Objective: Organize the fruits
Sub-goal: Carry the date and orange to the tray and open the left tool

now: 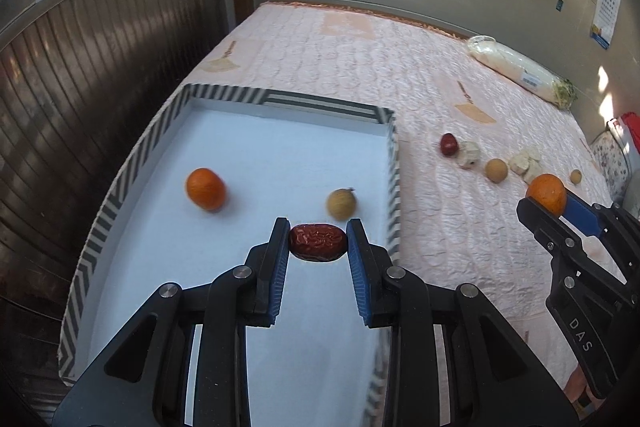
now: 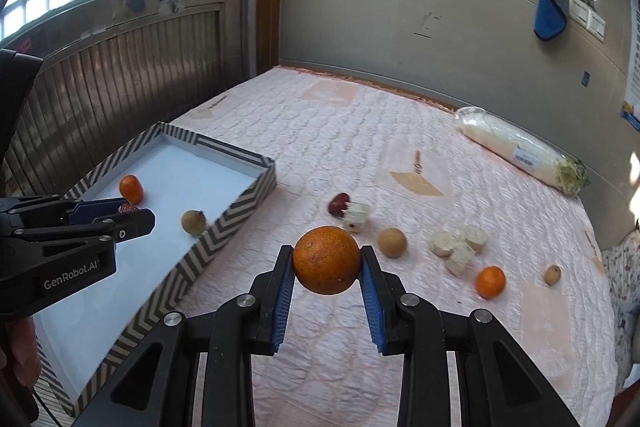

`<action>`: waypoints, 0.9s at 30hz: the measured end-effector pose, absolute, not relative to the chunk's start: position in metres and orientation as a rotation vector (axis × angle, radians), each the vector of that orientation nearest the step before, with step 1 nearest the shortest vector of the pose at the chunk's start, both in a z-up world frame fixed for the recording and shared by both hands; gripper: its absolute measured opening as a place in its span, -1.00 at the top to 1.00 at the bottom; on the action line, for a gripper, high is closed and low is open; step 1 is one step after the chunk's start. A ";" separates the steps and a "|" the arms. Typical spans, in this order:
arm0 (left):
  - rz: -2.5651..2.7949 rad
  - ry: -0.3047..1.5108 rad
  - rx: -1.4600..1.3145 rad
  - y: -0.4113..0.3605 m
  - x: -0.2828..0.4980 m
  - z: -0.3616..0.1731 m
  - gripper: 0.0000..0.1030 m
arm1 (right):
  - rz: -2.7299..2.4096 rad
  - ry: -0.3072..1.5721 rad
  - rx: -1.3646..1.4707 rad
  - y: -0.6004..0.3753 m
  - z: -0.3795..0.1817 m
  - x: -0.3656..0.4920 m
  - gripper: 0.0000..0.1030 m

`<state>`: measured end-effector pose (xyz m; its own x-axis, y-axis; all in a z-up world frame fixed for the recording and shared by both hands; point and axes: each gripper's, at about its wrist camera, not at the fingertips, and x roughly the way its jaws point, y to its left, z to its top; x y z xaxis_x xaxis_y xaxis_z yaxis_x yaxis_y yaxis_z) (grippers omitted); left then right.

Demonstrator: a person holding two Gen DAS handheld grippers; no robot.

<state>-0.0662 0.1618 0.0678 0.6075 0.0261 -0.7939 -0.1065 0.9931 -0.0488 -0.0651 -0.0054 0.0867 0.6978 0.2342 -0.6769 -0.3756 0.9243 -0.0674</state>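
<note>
My left gripper [image 1: 318, 241] is shut on a wrinkled red date [image 1: 317, 242] and holds it over the striped tray [image 1: 120, 179]. An orange [image 1: 205, 189] and a tan longan [image 1: 341, 203] lie in the tray. My right gripper [image 2: 327, 263] is shut on an orange [image 2: 326, 259] above the pink bed cover, right of the tray [image 2: 224, 227]. On the cover lie a red date [image 2: 338, 204], a longan [image 2: 392, 242], another orange [image 2: 490, 281] and a small longan [image 2: 552, 274].
White cut chunks [image 2: 458, 247] lie among the fruit on the cover. A wrapped cabbage [image 2: 520, 151] lies by the far wall. A wooden panel wall [image 1: 80, 67] runs along the tray's left side.
</note>
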 end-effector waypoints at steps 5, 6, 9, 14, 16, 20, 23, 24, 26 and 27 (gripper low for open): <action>0.110 0.923 -0.109 0.184 -0.072 0.064 0.45 | 0.386 0.718 -0.241 0.023 0.088 -0.064 0.40; 0.118 0.926 -0.113 0.190 -0.073 0.063 0.45 | 0.395 0.718 -0.249 0.029 0.088 -0.064 0.40; 0.139 0.933 -0.122 0.204 -0.077 0.059 0.45 | 0.423 0.718 -0.269 0.048 0.086 -0.064 0.40; 0.162 0.937 -0.137 0.220 -0.084 0.056 0.45 | 0.466 0.726 -0.294 0.072 0.081 -0.063 0.40; 0.167 0.936 -0.138 0.225 -0.086 0.055 0.45 | 0.479 0.730 -0.298 0.079 0.079 -0.062 0.40; 0.178 0.938 -0.139 0.230 -0.089 0.053 0.45 | 0.495 0.737 -0.301 0.088 0.076 -0.061 0.40; 0.185 0.942 -0.142 0.234 -0.090 0.050 0.45 | 0.506 0.746 -0.305 0.093 0.074 -0.059 0.40; 0.188 0.943 -0.140 0.235 -0.090 0.049 0.45 | 0.510 0.749 -0.305 0.095 0.073 -0.058 0.40; 0.194 0.945 -0.136 0.237 -0.091 0.047 0.45 | 0.523 0.756 -0.302 0.098 0.070 -0.057 0.40; 0.196 0.946 -0.136 0.238 -0.091 0.046 0.45 | 0.528 0.759 -0.301 0.100 0.069 -0.056 0.40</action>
